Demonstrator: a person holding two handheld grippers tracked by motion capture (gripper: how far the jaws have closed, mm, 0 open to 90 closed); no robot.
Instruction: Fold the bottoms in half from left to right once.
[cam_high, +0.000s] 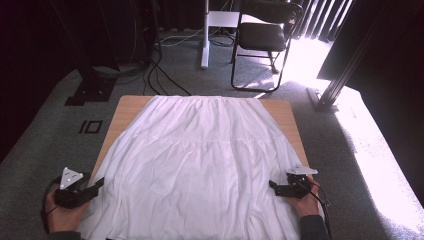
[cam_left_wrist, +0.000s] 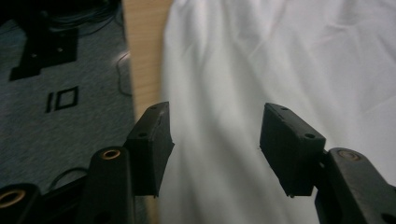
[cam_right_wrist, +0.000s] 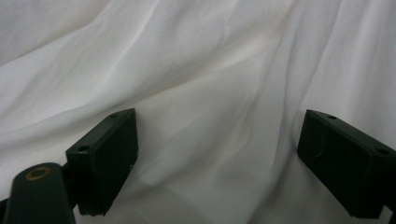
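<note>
1. Skirt (cam_high: 200, 165): white, thin, soft cloth, spread flat over the table (cam_high: 131, 107). Shallow creases run along its length; a faint seam crosses it about halfway.
2. Shape: narrow gathered waist at the end far from me, flaring wide to the hem at my end. Long axis runs away from me, waist pointing at the chair (cam_high: 262, 35).
3. Table: pale wood, showing as bare strips past the cloth on both far corners and along the left edge.
4. My left gripper (cam_high: 80, 189), in my left hand (cam_high: 62, 215): jaws spread wide, nothing between them. In the left gripper view, the skirt's left edge lies just ahead of and under the jaws; one jaw hangs over the wood strip, the other over cloth.
5. My right gripper (cam_high: 287, 187), in my right hand (cam_high: 306, 202): jaws wide apart, gripping nothing. In the right gripper view, rumpled folds of cloth lie directly ahead and below; I cannot tell if the jaws touch it.
6. Floor (cam_high: 45, 145): grey carpet, short pile, with black cables (cam_high: 160, 75) beyond the table.
</note>
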